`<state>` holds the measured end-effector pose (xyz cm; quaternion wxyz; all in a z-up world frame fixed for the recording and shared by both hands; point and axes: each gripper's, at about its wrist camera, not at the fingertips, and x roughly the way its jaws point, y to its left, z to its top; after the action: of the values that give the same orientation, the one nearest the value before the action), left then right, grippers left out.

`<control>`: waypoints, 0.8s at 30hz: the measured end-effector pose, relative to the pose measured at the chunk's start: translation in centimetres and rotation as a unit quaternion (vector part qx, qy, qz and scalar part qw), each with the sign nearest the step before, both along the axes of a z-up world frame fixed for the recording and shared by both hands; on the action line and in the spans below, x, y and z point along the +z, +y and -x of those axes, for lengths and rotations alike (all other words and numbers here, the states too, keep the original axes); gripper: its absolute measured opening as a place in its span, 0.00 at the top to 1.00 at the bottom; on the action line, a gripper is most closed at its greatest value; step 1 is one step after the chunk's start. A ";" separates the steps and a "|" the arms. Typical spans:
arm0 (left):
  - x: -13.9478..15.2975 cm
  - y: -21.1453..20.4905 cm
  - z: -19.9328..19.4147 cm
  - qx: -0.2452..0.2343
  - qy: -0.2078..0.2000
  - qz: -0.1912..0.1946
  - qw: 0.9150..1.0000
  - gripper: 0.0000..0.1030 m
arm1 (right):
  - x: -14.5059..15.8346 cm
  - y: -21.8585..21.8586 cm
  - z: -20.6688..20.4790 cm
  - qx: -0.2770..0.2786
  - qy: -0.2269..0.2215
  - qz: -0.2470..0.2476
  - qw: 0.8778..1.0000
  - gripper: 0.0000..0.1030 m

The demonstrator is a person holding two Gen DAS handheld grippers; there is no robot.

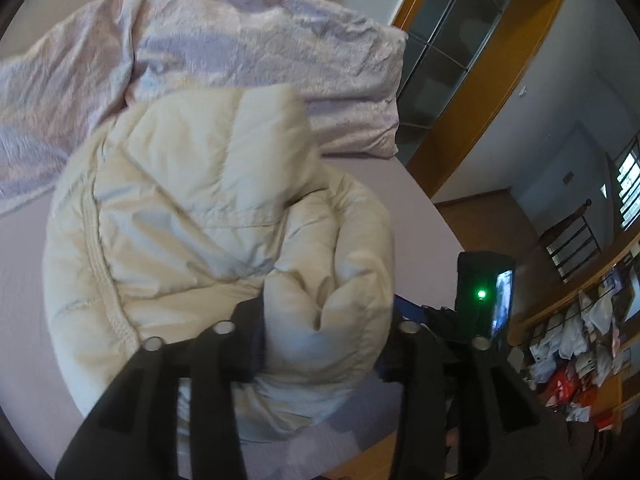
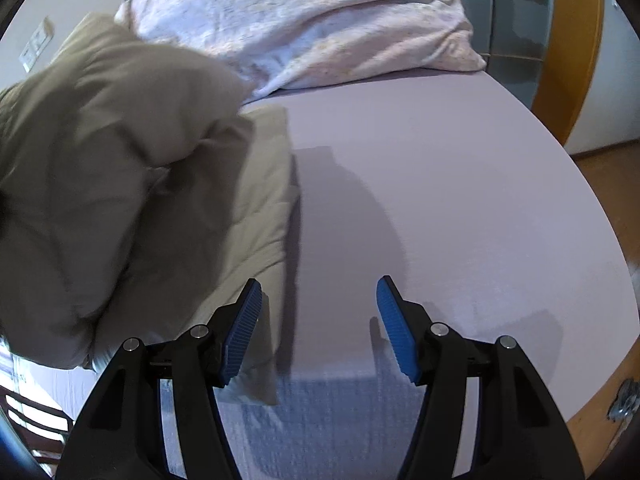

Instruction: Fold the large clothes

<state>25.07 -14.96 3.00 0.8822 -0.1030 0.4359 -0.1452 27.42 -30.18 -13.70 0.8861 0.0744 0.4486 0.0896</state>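
Observation:
A cream puffy hooded jacket (image 1: 192, 216) lies bunched on the lilac bed sheet (image 1: 24, 280). My left gripper (image 1: 324, 332) has its jaws wide apart with a thick fold of the jacket bulging between them; the pads are hidden by the cloth. In the right wrist view the jacket (image 2: 100, 168) is heaped at the left, part raised and part flat on the sheet (image 2: 440, 200). My right gripper (image 2: 318, 320) is open and empty, blue pads (image 2: 394, 328) wide apart, just right of the jacket's edge above the sheet.
A crumpled pale pink duvet (image 1: 224, 52) lies at the bed's far end, also in the right wrist view (image 2: 320, 20). The bed's edge curves at right, with wood floor (image 1: 488, 220) beyond. A wooden-framed wardrobe (image 1: 460, 60) and cluttered shelves (image 1: 580, 352) stand past it.

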 end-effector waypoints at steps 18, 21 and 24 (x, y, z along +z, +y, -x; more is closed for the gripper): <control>0.9 14.2 -1.4 0.185 -0.021 -0.065 0.980 0.36 | 1.0 -2.4 -1.7 -0.022 -0.004 -0.009 1.000 0.40; -1.1 14.1 -1.7 0.180 -0.001 -0.062 0.982 0.36 | 0.8 -2.7 -1.7 -0.024 -0.001 -0.009 1.000 0.40; -2.7 13.1 -2.2 0.168 0.016 -0.050 0.984 0.37 | 0.9 -2.9 -1.7 -0.027 0.000 -0.009 1.000 0.40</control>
<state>27.23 -1.83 0.30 0.8912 -0.1331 0.4326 0.0286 29.12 -33.11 -12.84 0.8873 0.0939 0.4461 0.0698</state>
